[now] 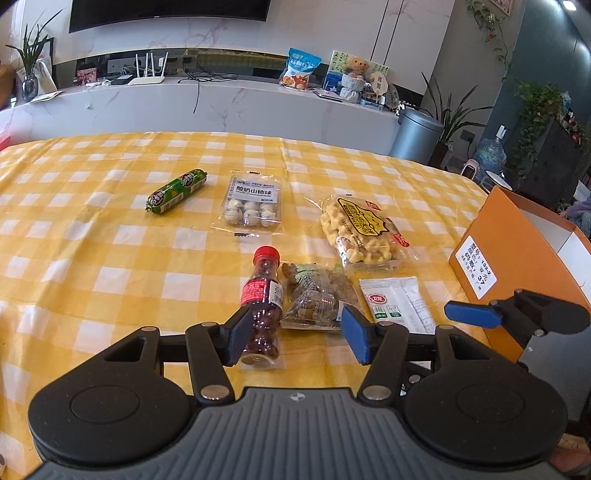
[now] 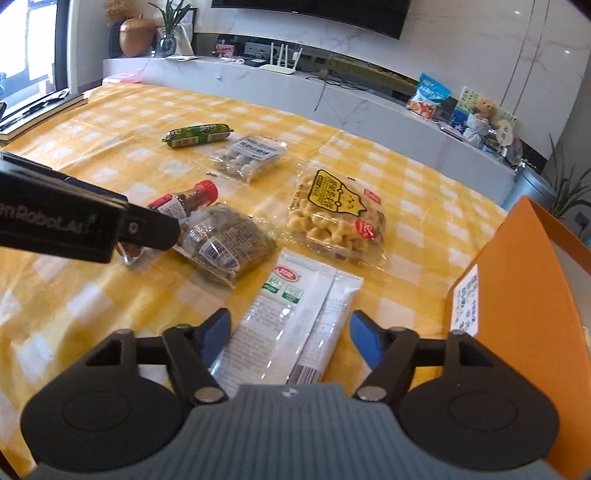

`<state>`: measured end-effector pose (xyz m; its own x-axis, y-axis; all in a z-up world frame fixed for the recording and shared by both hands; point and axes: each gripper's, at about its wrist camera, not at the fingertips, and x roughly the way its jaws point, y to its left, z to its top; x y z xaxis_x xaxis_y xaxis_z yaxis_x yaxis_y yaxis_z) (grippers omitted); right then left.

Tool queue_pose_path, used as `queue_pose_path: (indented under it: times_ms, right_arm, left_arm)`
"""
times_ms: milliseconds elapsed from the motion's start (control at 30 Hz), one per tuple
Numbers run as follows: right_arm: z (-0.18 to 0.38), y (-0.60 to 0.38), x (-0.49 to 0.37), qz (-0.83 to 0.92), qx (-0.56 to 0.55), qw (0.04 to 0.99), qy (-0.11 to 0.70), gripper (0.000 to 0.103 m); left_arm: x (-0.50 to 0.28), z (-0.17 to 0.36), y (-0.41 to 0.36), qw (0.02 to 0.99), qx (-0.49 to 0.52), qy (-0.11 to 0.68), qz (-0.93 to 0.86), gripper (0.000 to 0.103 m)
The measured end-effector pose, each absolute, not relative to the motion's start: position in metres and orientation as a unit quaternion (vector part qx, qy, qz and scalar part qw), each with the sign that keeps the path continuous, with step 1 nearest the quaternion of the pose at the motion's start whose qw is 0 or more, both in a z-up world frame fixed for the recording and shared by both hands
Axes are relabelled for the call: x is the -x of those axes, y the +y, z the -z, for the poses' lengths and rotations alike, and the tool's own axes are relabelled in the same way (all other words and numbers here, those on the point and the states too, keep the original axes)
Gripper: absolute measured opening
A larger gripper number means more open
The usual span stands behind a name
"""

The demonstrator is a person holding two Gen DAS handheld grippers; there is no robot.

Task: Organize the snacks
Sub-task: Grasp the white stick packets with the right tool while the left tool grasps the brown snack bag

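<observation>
On the surface point(image 1: 110, 229), yours to sort:
Box point(image 2: 524, 295): orange, inside hidden.
Left claw point(image 1: 295, 332): released, over bottle point(image 1: 260, 310).
Right claw point(image 2: 291, 332): released, straddling white packet point(image 2: 291, 325).

A table point(image 1: 92, 236) under a yellow-and-white checked cloth fills the foreground. Behind it runs a long white marble-look ledge point(image 1: 221, 103) against a pale veined wall, with a dark television point(image 1: 168, 13) mounted above. On the ledge stand a white router point(image 1: 147, 72), a teddy bear point(image 1: 357, 68) and a potted plant point(image 1: 31, 62) at its left end. A grey bin point(image 1: 415, 136) stands past the ledge's right end, near leafy plants point(image 1: 539, 107). Daylight brightens the room.
</observation>
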<state>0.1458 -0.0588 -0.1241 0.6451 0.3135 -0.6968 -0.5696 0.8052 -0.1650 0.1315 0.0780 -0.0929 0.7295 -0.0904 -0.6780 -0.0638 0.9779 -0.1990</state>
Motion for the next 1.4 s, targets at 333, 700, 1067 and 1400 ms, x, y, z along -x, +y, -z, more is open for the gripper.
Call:
queue_pose_path:
  times_ms: [333, 700, 1067, 1400]
  right_arm:
    - [0.13, -0.071, -0.145, -0.212, 0.089, 0.894, 0.384, 0.062]
    - [0.13, -0.084, -0.149, -0.205, 0.103, 0.898, 0.374, 0.063]
    - [0.134, -0.08, -0.155, -0.206, 0.076, 0.9, 0.376, 0.076]
    - [0.133, -0.085, -0.153, -0.189, 0.07, 0.909, 0.365, 0.051]
  left_arm:
    - [-0.142, 0.092, 0.066, 0.924, 0.09, 0.371, 0.018, 0.073]
    - [-0.176, 0.097, 0.029, 0.916, 0.014, 0.401, 0.012, 0.078]
    - [-0.195, 0.115, 0.023, 0.894, -0.012, 0.448, -0.018, 0.077]
    - [-0.18, 0.112, 0.025, 0.9, 0.009, 0.436, -0.009, 0.066]
